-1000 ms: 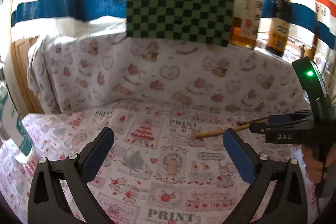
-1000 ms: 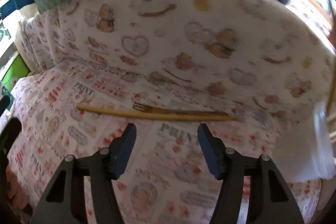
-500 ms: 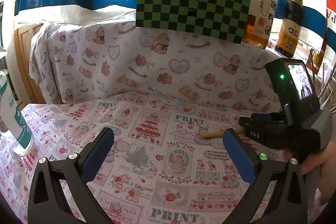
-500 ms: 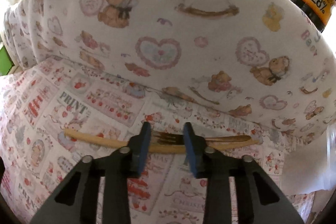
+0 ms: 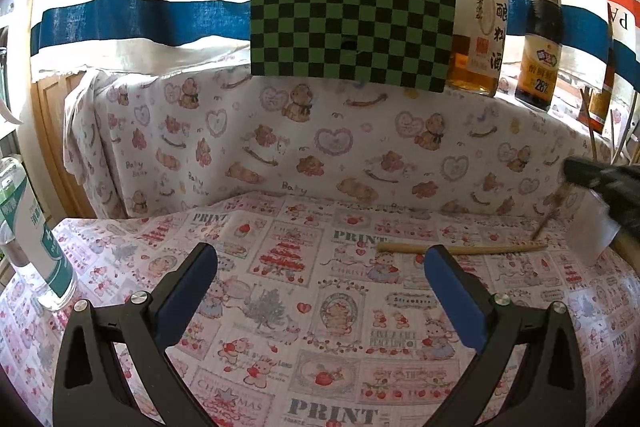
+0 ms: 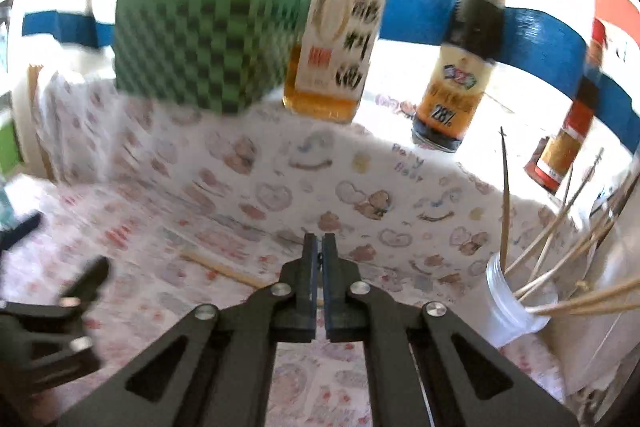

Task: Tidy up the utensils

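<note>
Your right claw (image 6: 319, 247) has its jaws pressed together, and the blurred left-wrist view suggests it grips a thin fork (image 5: 549, 217) that hangs tilted above the printed cloth (image 5: 280, 307), though that cannot be confirmed. Your left claw (image 5: 320, 259) stands wide open with nothing in it, low over the cloth. Just beyond its right finger a wooden stick (image 5: 460, 249) lies flat on the cloth, a clear jar (image 6: 516, 307) of skewers stands to the right, and bottles (image 5: 538, 35) line the ledge behind.
</note>
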The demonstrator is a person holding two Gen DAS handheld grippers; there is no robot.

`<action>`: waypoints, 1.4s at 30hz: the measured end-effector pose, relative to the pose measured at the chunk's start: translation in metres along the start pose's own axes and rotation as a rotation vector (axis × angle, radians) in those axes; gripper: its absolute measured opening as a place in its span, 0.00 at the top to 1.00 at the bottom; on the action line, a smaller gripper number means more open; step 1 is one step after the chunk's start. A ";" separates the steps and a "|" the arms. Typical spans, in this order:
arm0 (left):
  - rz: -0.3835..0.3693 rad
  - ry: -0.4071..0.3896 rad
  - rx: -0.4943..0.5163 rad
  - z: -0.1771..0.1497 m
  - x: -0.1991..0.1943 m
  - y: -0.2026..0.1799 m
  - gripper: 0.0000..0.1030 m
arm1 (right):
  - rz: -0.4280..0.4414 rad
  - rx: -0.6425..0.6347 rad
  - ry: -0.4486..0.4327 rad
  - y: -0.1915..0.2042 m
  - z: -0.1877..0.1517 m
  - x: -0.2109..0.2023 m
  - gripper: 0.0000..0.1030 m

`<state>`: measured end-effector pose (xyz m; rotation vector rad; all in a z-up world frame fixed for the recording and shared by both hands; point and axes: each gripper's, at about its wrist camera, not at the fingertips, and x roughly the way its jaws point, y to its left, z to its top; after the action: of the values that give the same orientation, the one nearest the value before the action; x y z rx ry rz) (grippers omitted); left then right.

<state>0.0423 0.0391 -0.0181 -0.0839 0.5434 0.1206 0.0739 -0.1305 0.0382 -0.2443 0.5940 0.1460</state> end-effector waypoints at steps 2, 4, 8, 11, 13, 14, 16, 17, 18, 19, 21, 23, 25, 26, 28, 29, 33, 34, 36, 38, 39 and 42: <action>-0.005 0.004 -0.010 0.000 0.000 0.002 0.00 | 0.017 0.040 -0.040 -0.012 0.003 -0.018 0.98; -0.012 0.010 -0.023 0.000 0.002 0.005 0.00 | 0.037 0.068 -0.077 -0.020 0.003 -0.033 0.98; -0.019 0.009 -0.027 -0.001 0.001 0.007 0.00 | 0.086 0.116 -0.091 -0.038 0.005 -0.052 0.98; -0.034 0.025 -0.012 0.004 0.000 0.001 0.02 | 0.071 0.124 -0.088 -0.045 0.005 -0.057 0.98; -0.036 0.071 -0.029 0.012 0.002 -0.004 0.05 | 0.079 0.144 -0.093 -0.057 0.008 -0.061 0.98; -0.050 0.118 -0.033 0.018 0.007 -0.010 0.09 | 0.088 0.168 -0.092 -0.065 0.011 -0.062 0.98; -0.110 0.195 -0.052 0.027 0.018 -0.021 0.13 | 0.101 0.211 -0.093 -0.079 0.013 -0.063 0.98; -0.153 0.237 -0.074 0.031 0.026 -0.026 0.13 | 0.098 0.224 -0.097 -0.084 0.013 -0.064 0.98; -0.185 0.273 -0.093 0.034 0.035 -0.032 0.14 | 0.091 0.230 -0.100 -0.088 0.014 -0.065 0.98; -0.201 0.301 -0.104 0.036 0.043 -0.037 0.15 | 0.086 0.230 -0.099 -0.091 0.013 -0.065 0.98; -0.191 0.365 -0.106 0.038 0.064 -0.051 0.19 | 0.083 0.234 -0.092 -0.094 0.011 -0.064 0.98; -0.150 0.436 -0.064 0.039 0.087 -0.066 0.22 | 0.079 0.217 -0.075 -0.094 0.010 -0.060 0.98; -0.095 0.494 -0.018 0.038 0.106 -0.079 0.22 | 0.083 0.223 -0.066 -0.097 0.010 -0.058 0.98; -0.068 0.523 -0.014 0.036 0.114 -0.082 0.22 | 0.091 0.229 -0.055 -0.098 0.010 -0.056 0.98; -0.053 0.579 -0.033 0.029 0.128 -0.087 0.22 | 0.095 0.235 -0.050 -0.101 0.011 -0.055 0.98; -0.055 0.594 -0.054 0.026 0.132 -0.088 0.23 | 0.093 0.234 -0.050 -0.102 0.011 -0.055 0.98; -0.021 0.552 -0.056 0.021 0.139 -0.097 0.23 | 0.091 0.262 -0.060 -0.110 0.012 -0.058 0.98; -0.015 0.544 -0.060 0.021 0.141 -0.098 0.22 | 0.094 0.270 -0.063 -0.112 0.012 -0.059 0.98; -0.019 0.534 -0.103 0.022 0.141 -0.097 0.22 | 0.095 0.272 -0.068 -0.114 0.013 -0.062 0.98; -0.066 0.526 -0.162 0.023 0.141 -0.095 0.20 | 0.086 0.272 -0.073 -0.115 0.014 -0.064 0.98; -0.091 0.525 -0.190 0.024 0.141 -0.093 0.19 | 0.087 0.270 -0.074 -0.115 0.014 -0.064 0.98; -0.073 0.520 -0.172 0.027 0.147 -0.094 0.19 | 0.088 0.273 -0.070 -0.115 0.014 -0.064 0.98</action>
<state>0.1943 -0.0377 -0.0669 -0.3082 1.0475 0.0733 0.0528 -0.2417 0.1074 0.0511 0.5485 0.1557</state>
